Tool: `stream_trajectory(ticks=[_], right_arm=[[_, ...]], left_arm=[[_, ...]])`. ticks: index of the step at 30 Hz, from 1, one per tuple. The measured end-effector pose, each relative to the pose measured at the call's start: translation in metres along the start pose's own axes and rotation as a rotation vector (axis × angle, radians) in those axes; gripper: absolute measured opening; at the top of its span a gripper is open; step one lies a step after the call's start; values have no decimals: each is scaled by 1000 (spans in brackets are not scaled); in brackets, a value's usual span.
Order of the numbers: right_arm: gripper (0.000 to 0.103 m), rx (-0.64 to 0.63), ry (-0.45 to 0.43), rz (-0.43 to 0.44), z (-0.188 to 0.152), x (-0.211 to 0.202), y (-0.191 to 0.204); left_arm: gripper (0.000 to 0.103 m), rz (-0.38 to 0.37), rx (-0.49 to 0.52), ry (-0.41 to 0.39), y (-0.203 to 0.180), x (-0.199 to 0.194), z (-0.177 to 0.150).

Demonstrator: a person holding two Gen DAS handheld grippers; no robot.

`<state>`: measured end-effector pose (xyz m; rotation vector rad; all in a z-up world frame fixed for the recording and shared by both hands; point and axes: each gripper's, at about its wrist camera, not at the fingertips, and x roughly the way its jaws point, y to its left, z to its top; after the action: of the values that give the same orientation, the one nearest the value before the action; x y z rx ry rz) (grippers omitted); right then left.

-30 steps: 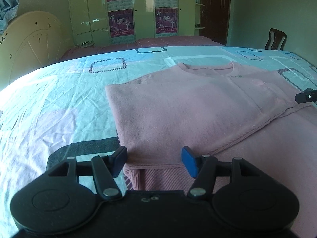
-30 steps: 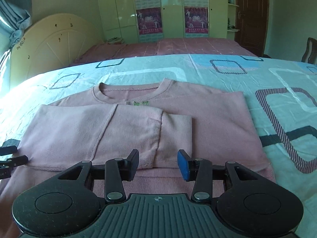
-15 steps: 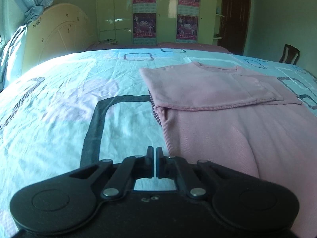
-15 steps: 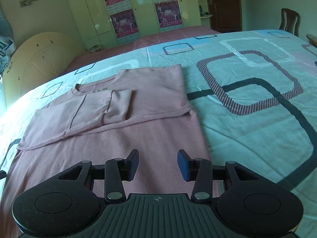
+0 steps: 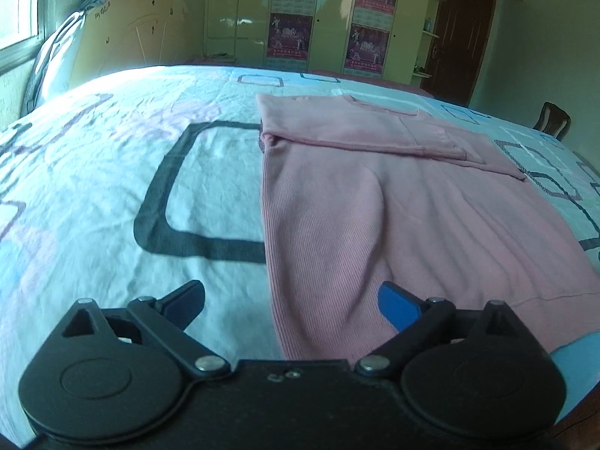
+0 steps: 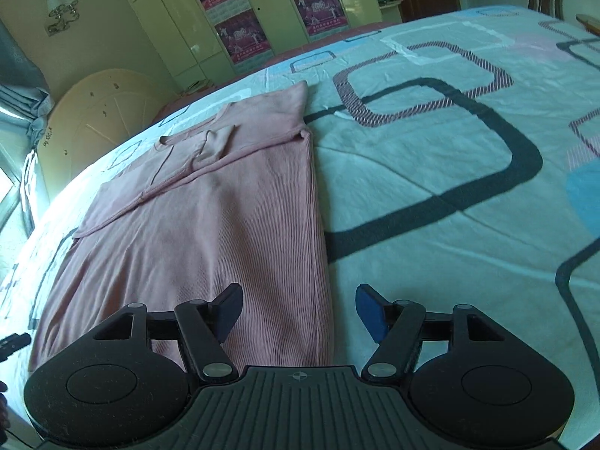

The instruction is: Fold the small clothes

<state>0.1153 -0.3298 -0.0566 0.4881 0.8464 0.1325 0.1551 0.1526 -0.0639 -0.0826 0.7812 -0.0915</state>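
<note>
Left gripper (image 5: 290, 302): jaws wide and opening. The left edge of the pink ribbed knit sweater (image 5: 375, 206) lies in the gap between the black finger (image 5: 185, 300) and the blue-padded finger (image 5: 397, 309); neither pad presses on the cloth, so nothing is held.

Right gripper (image 6: 298, 309): jaws moderately wide and opening. The right edge of the pink ribbed knit sweater (image 6: 225, 232) passes between the dark left finger (image 6: 228, 311) and the blue-padded right finger (image 6: 369, 311). The pads stand clear of the fabric. No grip.

Sweater: lies flat on the bed, hem end nearest both cameras, round neckline at the far end. Both sleeves are folded inward across the chest, forming a horizontal band below the collar. A shallow lengthwise ridge shows in the body in the left wrist view.

Bed: covered by a pale blue sheet printed with dark, striped and pink rounded squares (image 5: 112, 187); the sheet (image 6: 431, 172) is lightly creased to either side of the sweater.

Surroundings: a cream arched headboard (image 5: 135, 37) at the left, a pale green glossy wardrobe with magenta posters (image 6: 262, 11) beyond the bed, a dark wooden door (image 5: 461, 33) and a dark wooden chair (image 5: 553, 120) at the right. A small black part (image 6: 13, 341) shows at the left margin of the right wrist view; I cannot tell what it is.
</note>
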Motion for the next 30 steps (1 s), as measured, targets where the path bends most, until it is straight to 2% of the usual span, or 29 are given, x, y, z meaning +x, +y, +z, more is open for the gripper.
stream_trajectory(ticks=[1, 2, 6, 11, 15, 19, 22, 27, 30], right_arm=[[66, 11, 11, 11, -3, 0, -3], [66, 16, 21, 20, -6, -1, -5], [66, 46, 43, 54, -20, -6, -13], [66, 128, 70, 152, -36, -13, -20], [66, 203, 91, 249, -43, -17, -24], [65, 247, 60, 260, -33, -13, -32], [58, 288, 54, 270, -21, -2, -41], [56, 271, 120, 375, -23, 6, -40], [51, 305, 91, 472, -29, -2, -45]], left_arm=[[79, -12, -35, 24, 2, -1, -6], [75, -29, -70, 41, 5, 0, -11], [72, -82, -150, 56, 11, -8, -21], [69, -182, -242, 88, 14, -10, -29], [60, -291, -330, 110, 16, -8, -36], [55, -299, -335, 108, 15, 0, -33], [49, -313, -373, 106, 19, 9, -28], [42, -333, -413, 102, 22, 17, -26], [41, -335, -417, 97, 22, 14, -28]])
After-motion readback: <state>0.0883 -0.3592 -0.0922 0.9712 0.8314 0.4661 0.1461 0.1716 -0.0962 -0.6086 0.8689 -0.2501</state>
